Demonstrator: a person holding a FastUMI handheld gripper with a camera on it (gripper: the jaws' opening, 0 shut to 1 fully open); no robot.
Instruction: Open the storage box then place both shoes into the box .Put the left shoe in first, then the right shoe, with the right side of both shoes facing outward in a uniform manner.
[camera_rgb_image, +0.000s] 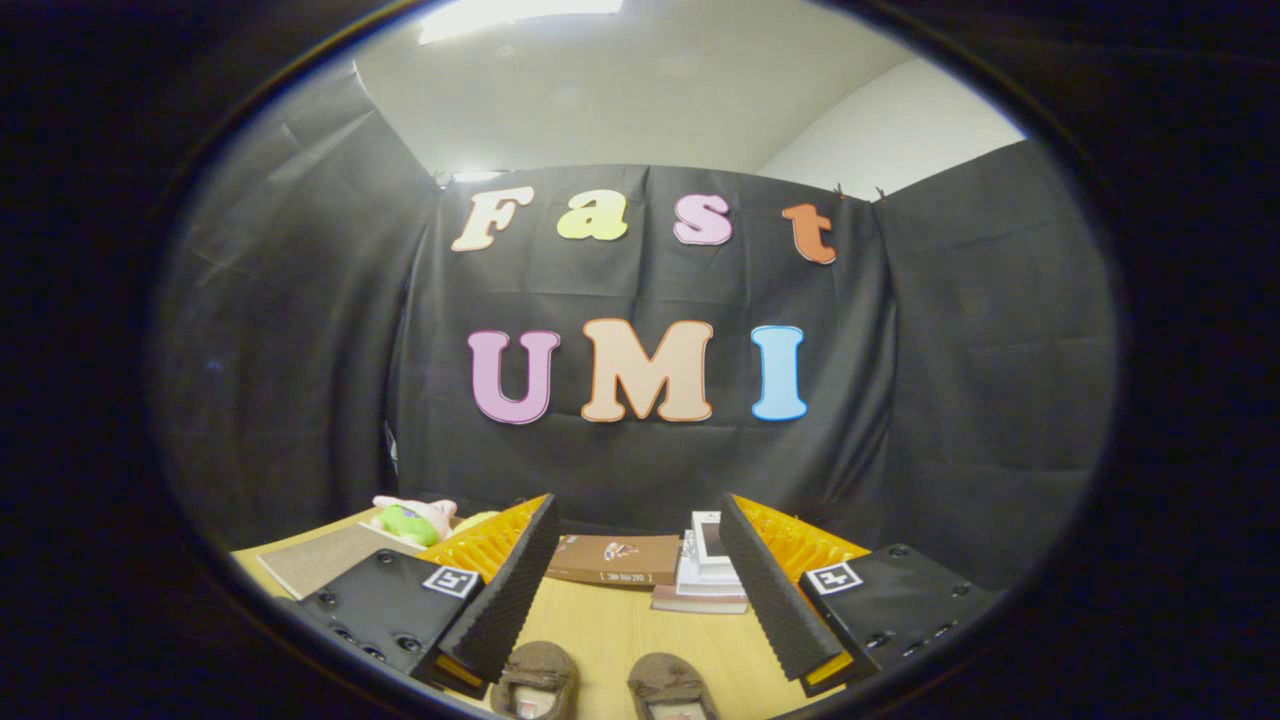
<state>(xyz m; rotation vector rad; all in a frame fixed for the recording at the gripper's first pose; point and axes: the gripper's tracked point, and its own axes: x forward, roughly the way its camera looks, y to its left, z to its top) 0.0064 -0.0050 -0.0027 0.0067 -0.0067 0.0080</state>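
Brown fuzzy shoes (600, 685), toes pointing ahead, sit side by side on the table (640, 625) between the fingers of the hand-held gripper (637, 515), spread wide and empty; books (650, 570) beyond.

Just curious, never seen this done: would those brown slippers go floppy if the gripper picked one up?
Probably. The slippers look soft and fuzzy, so one would likely sag and squash. Likely light. They lie flat, so rolling seems unlikely. The gripper is open above them.

My count of things on the table

I see two shoes (535, 680) (672, 688), one brown book (612, 559), one soft toy (413, 520), maybe three stacked books (708, 578).
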